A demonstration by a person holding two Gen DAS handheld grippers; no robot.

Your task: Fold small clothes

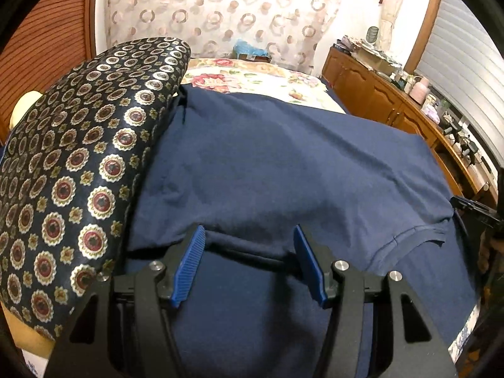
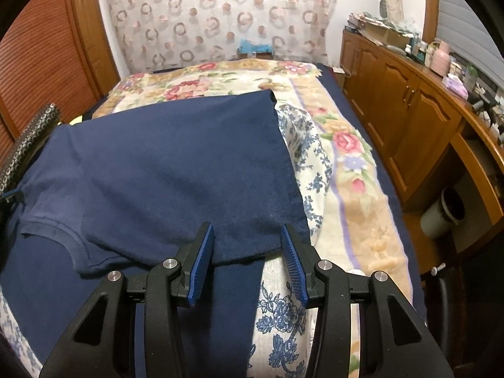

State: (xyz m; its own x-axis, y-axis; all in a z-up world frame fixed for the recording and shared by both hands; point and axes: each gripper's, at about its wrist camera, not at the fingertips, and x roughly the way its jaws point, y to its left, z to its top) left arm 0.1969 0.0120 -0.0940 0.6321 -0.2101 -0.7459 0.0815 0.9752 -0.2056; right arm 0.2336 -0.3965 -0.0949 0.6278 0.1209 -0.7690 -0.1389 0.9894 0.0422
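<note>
My left gripper's (image 1: 249,263) two blue ribbed fingers (image 1: 189,271) stand apart with nothing between them, poised over a folded hem of the navy T-shirt (image 1: 283,163). My right gripper (image 2: 245,263) is the same: two ribbed blue fingers (image 2: 200,267) spread wide, clamped on nothing, hovering at the shirt's near right edge.

I count one shirt. It is soft, matte knit cotton, laid flat on the bed (image 2: 362,189), its long axis running away from me toward the far end. The ribbed neckline (image 2: 60,236) sits at the near end, so the collar points toward me and the straight bottom hem (image 2: 220,97) lies far. One near flap is folded over, leaving a darker layer under my fingers.

Beneath it I see a white cloth with blue flowers (image 2: 302,145) along the bed's right edge, then a fluffy cream blanket with pink roses (image 2: 349,145). On the bed's left side is a glossy dark cushion with round medallions (image 1: 78,163). Far right, one wooden cabinet run (image 2: 409,119) with cluttered top; beyond the bed, a curtain printed with rings (image 2: 220,15).
</note>
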